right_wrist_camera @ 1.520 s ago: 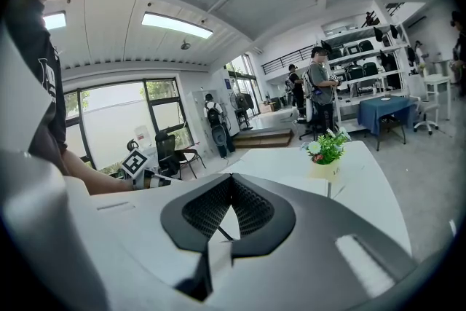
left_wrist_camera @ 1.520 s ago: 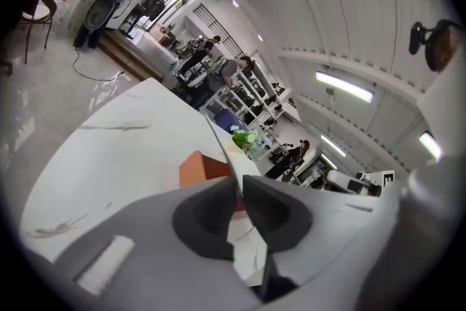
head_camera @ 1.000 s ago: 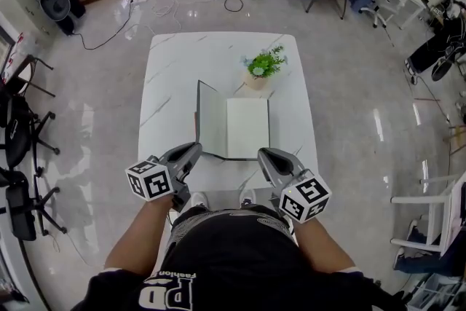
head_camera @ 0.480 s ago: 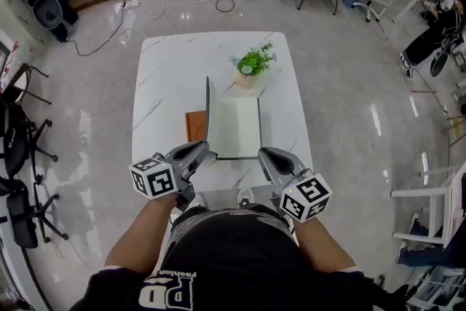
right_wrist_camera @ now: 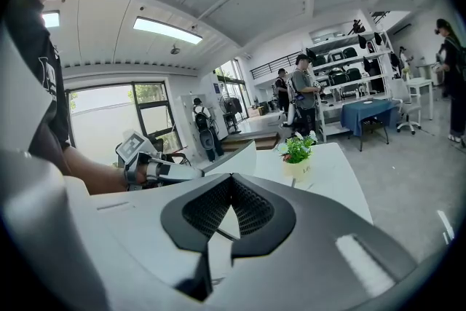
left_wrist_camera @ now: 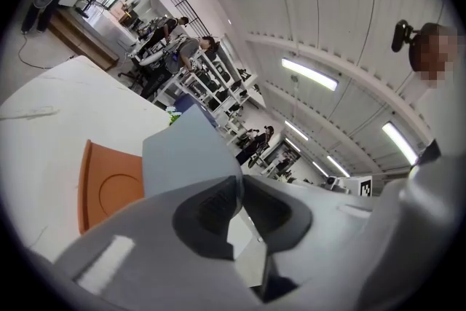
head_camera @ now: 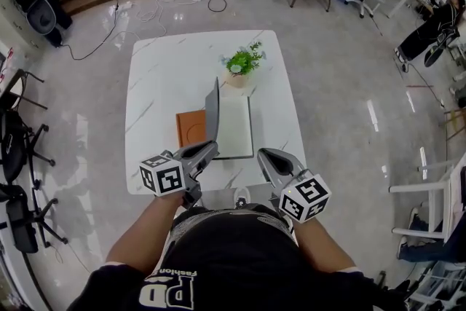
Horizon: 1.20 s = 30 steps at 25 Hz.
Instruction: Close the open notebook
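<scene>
Notebook [head_camera: 234, 126]: orange pad [head_camera: 191, 129] beside, potted plant [head_camera: 242, 63] behind.

Open passage on the desk [head_camera: 153, 76] at far left and along its right edge; a plant [head_camera: 240, 65] stands just behind the notebook [head_camera: 234, 129], whose upright cover [head_camera: 212, 113] screens an orange mat [head_camera: 191, 129].

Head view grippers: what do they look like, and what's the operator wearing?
The left gripper and right gripper are grey plastic with curved, tapering jaws lined with black ribbed pads. Each carries a white cube printed with black square markers. No cables show. The person wears a black short-sleeved T-shirt with white lettering.
</scene>
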Motion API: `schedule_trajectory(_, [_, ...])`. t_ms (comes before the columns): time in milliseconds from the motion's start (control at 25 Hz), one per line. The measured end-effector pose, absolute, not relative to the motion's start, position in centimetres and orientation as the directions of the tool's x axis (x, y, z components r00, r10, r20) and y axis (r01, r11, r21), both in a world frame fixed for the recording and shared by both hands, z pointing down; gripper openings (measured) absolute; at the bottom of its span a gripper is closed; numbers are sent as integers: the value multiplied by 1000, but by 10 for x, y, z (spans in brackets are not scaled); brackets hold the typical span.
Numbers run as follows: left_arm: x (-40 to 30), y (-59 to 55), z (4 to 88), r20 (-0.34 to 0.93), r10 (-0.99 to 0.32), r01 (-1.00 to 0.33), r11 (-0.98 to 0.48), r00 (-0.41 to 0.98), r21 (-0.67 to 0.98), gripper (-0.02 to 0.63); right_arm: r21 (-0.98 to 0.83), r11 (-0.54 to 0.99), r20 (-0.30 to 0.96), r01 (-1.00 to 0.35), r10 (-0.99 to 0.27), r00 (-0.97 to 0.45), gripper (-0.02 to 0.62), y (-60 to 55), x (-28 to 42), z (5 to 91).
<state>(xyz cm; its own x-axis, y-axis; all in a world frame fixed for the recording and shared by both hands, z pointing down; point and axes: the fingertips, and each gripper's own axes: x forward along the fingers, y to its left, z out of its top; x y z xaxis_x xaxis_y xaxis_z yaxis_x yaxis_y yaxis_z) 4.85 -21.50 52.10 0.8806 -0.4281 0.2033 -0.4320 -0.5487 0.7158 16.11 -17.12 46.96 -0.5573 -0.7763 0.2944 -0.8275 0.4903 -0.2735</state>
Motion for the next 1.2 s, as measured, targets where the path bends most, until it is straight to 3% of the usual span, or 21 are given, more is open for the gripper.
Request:
schedule_trajectory(880, [118,-206,564,353,-374,-510,-536,858,672,90,-283,501,310,-818,-759,-573,0,-171,209,478])
schedule_trajectory(1200, [140,-204,589,482,-367,-603,-553,796,575,94,-289,530,310,-797,-736,-602,0,-176,217,481])
